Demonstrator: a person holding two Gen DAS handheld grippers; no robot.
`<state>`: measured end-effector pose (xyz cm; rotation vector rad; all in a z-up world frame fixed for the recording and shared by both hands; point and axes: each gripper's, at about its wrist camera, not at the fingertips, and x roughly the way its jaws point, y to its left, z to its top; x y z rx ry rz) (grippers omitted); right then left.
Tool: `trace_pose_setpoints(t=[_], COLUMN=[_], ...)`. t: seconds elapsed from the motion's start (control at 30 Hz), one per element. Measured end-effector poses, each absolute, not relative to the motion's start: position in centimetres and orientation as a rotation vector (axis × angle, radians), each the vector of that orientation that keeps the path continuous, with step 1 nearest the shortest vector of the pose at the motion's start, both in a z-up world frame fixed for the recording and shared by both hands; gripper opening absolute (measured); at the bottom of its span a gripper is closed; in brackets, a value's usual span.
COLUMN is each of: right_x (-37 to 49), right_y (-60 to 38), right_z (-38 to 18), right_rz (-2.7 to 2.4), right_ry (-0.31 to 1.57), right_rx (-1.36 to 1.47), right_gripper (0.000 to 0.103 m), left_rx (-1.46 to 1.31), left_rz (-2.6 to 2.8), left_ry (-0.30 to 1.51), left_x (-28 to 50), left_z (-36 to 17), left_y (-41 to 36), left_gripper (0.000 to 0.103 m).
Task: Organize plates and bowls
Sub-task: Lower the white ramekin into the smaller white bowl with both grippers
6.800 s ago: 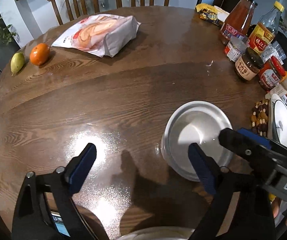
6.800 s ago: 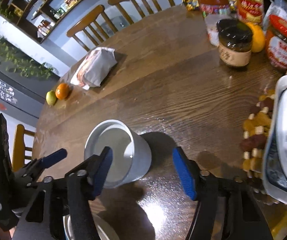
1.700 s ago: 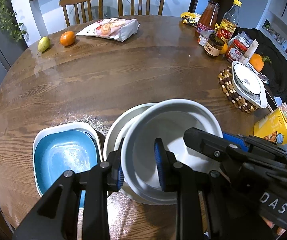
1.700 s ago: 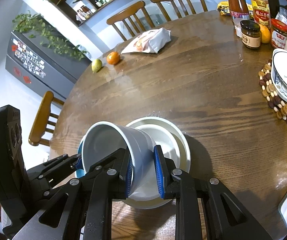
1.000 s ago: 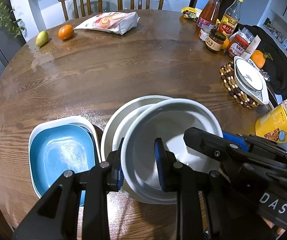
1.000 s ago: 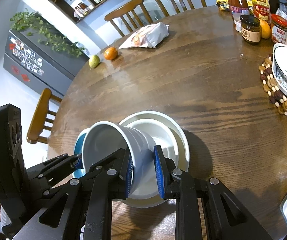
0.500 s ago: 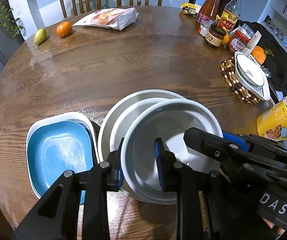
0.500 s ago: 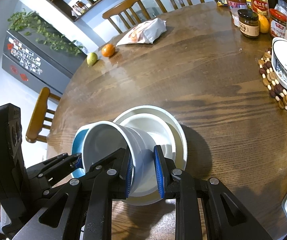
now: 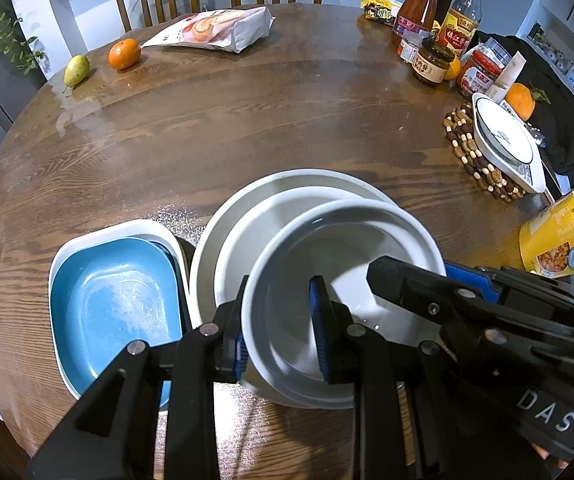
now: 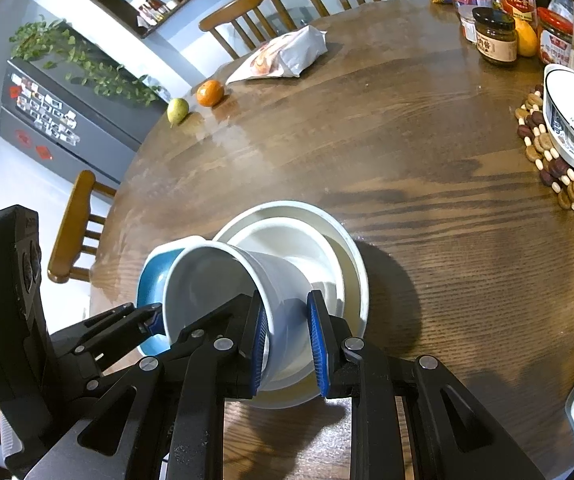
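Note:
A deep white bowl [image 9: 347,272] hangs tilted just over a stack of round white plates [image 9: 247,208], held by both grippers. My left gripper [image 9: 281,340] is shut on the bowl's near left rim. My right gripper [image 10: 287,346] is shut on the bowl's [image 10: 283,280] opposite wall, one pad inside and one outside. In the left wrist view the right gripper [image 9: 459,276] enters from the right. The plates [image 10: 351,256] lie under the bowl. A blue square dish [image 9: 115,300] in a white one sits left of the plates.
On the round wooden table [image 9: 287,120], a patterned oval dish [image 9: 503,140] rests on a beaded trivet at the right. Jars and bottles [image 9: 431,64] stand behind it. A yellow carton [image 9: 559,236], a bread bag [image 9: 215,28], an orange [image 9: 124,53] and a pear [image 9: 75,70] lie around.
Several seconds ago both grippers stood open around the bowl on the table. Now they are shut on it over the plates. In the last second nothing has visibly moved.

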<state>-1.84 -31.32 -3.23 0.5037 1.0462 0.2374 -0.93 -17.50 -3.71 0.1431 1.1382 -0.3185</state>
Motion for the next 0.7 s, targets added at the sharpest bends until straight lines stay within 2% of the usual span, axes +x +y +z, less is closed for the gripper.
trace_pose_setpoints(t=[0.7], right_x=[-2.00], right_y=[-31.29], right_z=[-3.98], right_rz=[0.232], right_ry=[1.075], right_rx=[0.504], right_gripper=[0.024], left_rx=[0.167], left_rz=[-0.322], left_ry=[1.158], left_x=[-0.93], left_z=[-4.45], left_y=[-17.63], left_gripper=[0.024])
